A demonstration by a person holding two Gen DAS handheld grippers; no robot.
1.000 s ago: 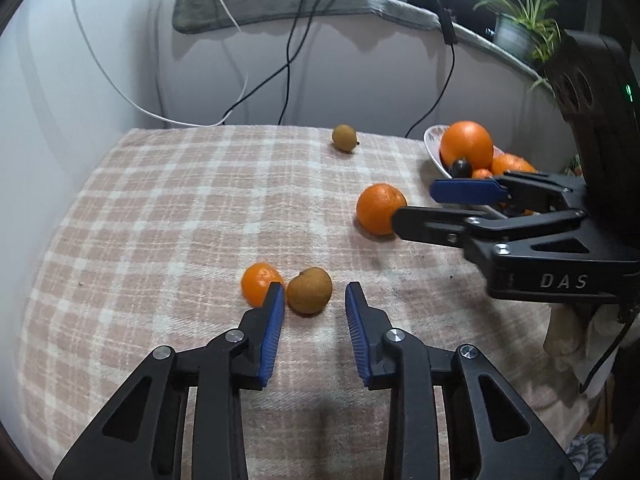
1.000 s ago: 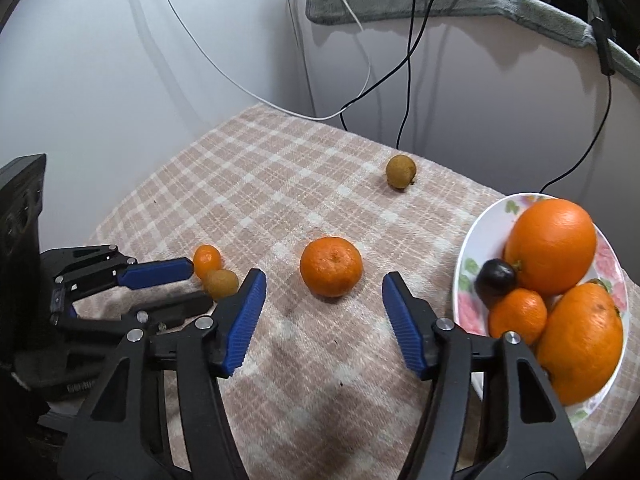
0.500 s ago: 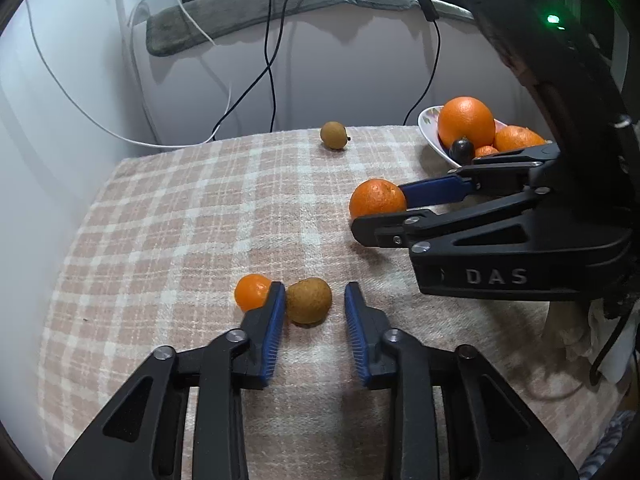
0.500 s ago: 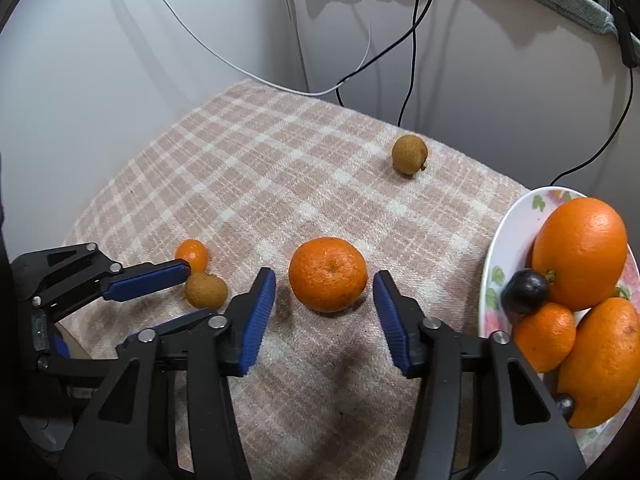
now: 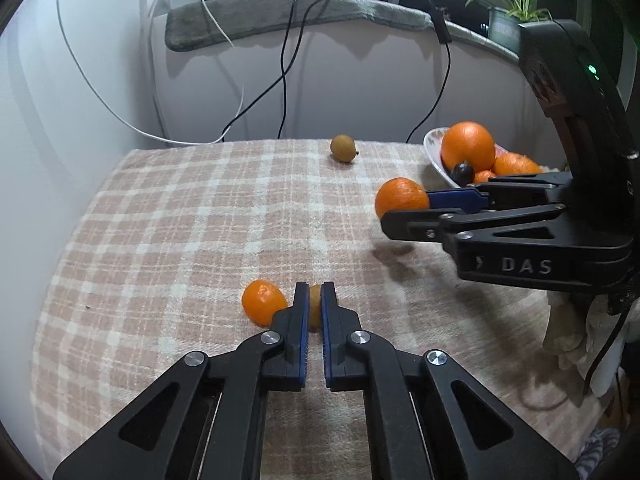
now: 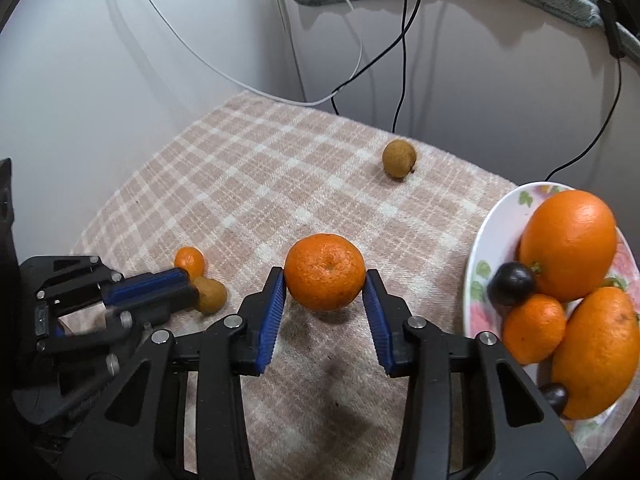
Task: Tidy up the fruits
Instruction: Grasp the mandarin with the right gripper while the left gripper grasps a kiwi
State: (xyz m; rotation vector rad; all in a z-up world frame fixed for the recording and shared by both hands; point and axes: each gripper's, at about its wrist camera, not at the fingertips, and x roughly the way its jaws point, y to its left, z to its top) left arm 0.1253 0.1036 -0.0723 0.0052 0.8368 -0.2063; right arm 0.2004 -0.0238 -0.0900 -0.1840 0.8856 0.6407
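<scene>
The left gripper [image 5: 315,300] has its blue fingers [image 5: 302,320] nearly together, pinching a small brown fruit [image 6: 210,294] that sits on the checked cloth [image 5: 180,216] over the counter. A tiny orange [image 5: 262,307] lies touching that fruit on its left. The right gripper [image 6: 325,276] has just been closing and now clamps a mandarin [image 6: 325,271] between its pads, lifted slightly above its shadow on the cloth. Another brown fruit [image 6: 399,158] rests alone near the far edge. To the right, a flowered plate [image 6: 486,248] holds a big orange [image 6: 568,242], two smaller ones and a dark plum [image 6: 511,283].
</scene>
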